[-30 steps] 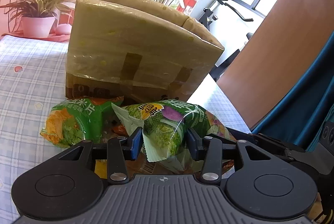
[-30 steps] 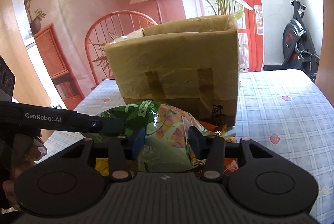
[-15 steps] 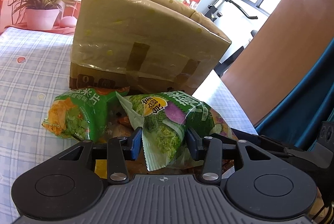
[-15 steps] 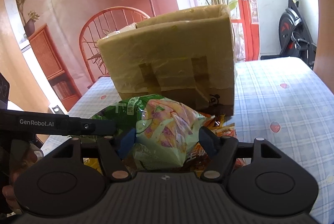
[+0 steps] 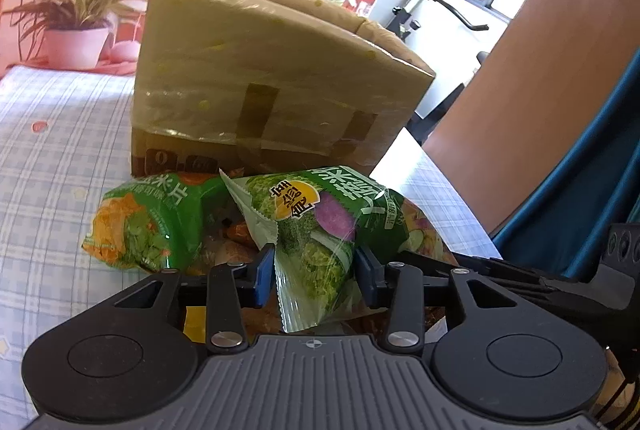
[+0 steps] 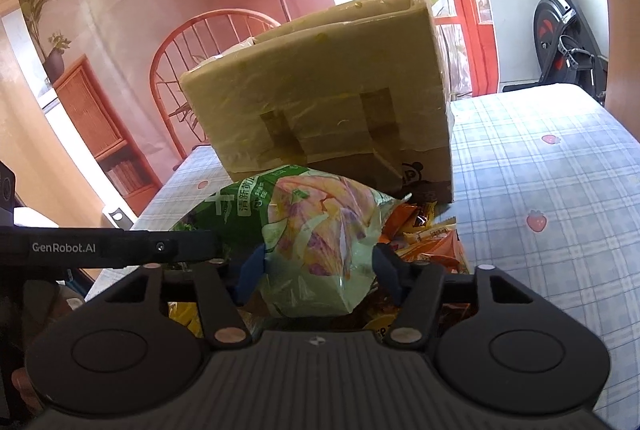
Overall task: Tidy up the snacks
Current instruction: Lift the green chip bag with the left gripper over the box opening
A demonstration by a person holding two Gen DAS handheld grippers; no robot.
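Observation:
My left gripper point(image 5: 315, 270) is shut on the end of a green snack bag point(image 5: 320, 226) with a purple picture. The same bag shows in the right wrist view point(image 6: 316, 238), where my right gripper point(image 6: 318, 272) has its fingers spread around the bag's other end, the pads barely touching it. A second green bag point(image 5: 144, 222) lies to the left on the table. Small orange and yellow packets point(image 6: 420, 238) lie under and beside the bags. A tall cardboard box point(image 5: 264, 85) wrapped in tape stands just behind the snacks.
The table has a blue checked cloth point(image 6: 552, 189). A potted plant point(image 5: 76, 29) and an orange chair point(image 6: 216, 41) stand behind the box. An exercise bike point(image 6: 560, 17) is at the far right. The left gripper's arm point(image 6: 108, 248) crosses the right view.
My right gripper has opened wider around the bag since a second ago. The left gripper has kept its hold and shifted slightly right; the box looks tilted as the right camera rolled.

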